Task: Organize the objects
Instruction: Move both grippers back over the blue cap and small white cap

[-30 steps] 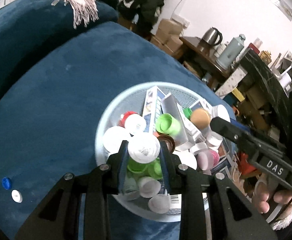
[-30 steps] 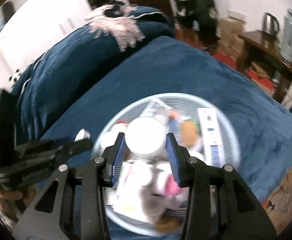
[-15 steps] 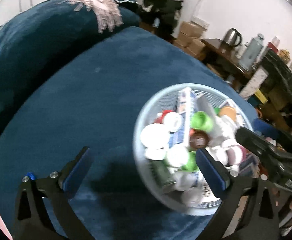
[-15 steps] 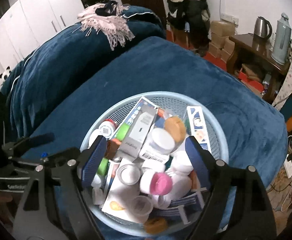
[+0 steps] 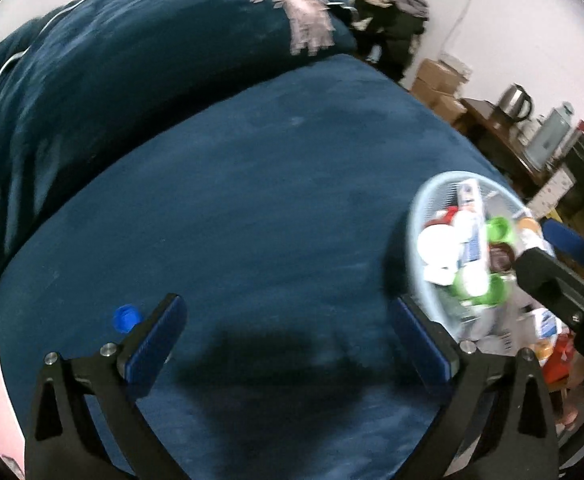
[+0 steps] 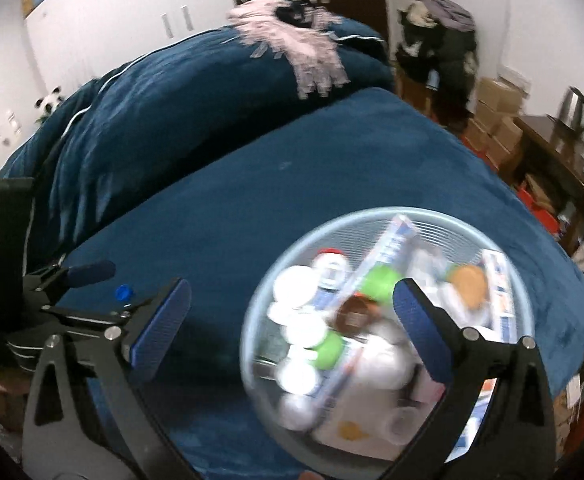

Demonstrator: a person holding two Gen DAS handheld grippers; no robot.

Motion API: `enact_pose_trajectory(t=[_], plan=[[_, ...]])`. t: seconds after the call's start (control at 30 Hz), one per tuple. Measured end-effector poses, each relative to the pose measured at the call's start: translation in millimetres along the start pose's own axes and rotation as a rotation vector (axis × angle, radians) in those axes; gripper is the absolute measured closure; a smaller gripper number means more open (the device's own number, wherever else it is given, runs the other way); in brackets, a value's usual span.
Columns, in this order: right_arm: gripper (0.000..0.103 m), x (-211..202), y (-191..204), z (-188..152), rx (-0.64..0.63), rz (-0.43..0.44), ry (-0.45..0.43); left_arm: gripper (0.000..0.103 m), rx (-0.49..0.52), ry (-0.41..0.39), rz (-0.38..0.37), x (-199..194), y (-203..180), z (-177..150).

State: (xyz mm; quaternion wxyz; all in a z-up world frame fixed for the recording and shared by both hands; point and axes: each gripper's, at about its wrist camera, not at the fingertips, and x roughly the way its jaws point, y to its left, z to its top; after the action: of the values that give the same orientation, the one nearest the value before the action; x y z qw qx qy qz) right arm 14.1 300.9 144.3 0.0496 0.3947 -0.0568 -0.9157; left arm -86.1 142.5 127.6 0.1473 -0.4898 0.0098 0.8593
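A pale blue mesh basket (image 6: 256, 312) stands on the dark blue bed, packed with white-lidded jars, green caps (image 6: 380, 280), boxes and tubes. My right gripper (image 6: 292, 300) hovers over the basket's left rim. Its jaws are opening and the pads press on nothing. My left gripper (image 5: 285, 320) hangs wide open over bare blanket to the left of the basket (image 5: 415, 216), with nothing between its fingers. A small blue cap (image 5: 125, 317) lies just outside its left finger, and the cap (image 6: 123, 292) also shows in the right wrist view. One finger (image 5: 552, 276) of my right gripper reaches over the basket.
The blue blanket (image 6: 332, 152) spreads out behind and left of the basket, with a pink fringed scarf (image 6: 308, 52) on the raised bedding. Cardboard boxes (image 6: 496, 120), a kettle (image 6: 576, 108) on a wooden table and hung clothes (image 6: 440, 36) stand beyond the bed's right edge.
Both grippers were shut on white-lidded jars over the basket; both have let go and opened wide. Both have swung left, so the basket now lies further right in each view.
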Motion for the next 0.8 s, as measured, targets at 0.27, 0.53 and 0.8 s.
enact_pose_trajectory(t=[0.27, 0.53, 0.8], plan=[[0.001, 36, 83, -7, -0.153, 0.085, 0.057, 0.001, -0.212, 0.016, 0.129, 3, 124, -19], [0.002, 109, 157, -41, -0.265, 0.198, 0.212, 0.001, -0.415, 0.057, 0.245, 11, 216, -58], [0.016, 180, 206, -62, -0.32, 0.263, 0.362, 0.002, -0.375, 0.094, 0.294, 29, 228, -68]])
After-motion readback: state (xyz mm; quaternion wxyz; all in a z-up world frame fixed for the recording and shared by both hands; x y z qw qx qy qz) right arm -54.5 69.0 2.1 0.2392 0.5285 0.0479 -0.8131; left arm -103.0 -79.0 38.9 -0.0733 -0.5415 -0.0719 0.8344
